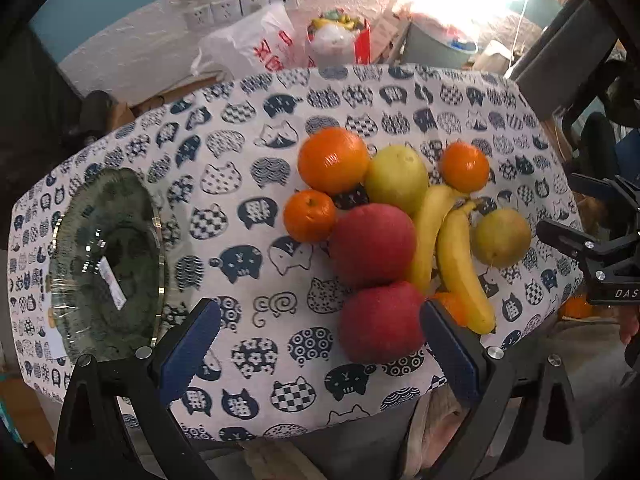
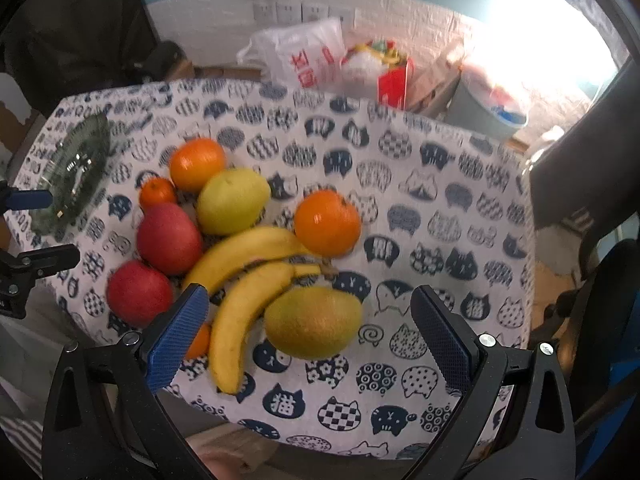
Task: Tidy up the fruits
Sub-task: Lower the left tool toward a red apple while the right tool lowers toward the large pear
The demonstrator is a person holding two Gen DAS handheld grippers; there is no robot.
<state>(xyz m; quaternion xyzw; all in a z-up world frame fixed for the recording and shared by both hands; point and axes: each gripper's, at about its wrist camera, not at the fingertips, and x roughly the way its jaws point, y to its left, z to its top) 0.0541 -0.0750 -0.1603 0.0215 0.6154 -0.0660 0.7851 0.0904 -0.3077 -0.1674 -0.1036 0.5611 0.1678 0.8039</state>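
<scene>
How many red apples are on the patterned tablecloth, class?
2. The nearer red apple lies by the table's front edge beside the left gripper; the farther red apple touches it just behind, against a banana. None seems hidden.

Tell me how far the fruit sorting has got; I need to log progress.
Nothing looks done yet: the glass plate holds no fruit. Nothing is in hand; the left tool and right tool are both open. Everything is left: the apples, bananas, oranges and pears lie heaped together on the cat-print cloth.
</scene>
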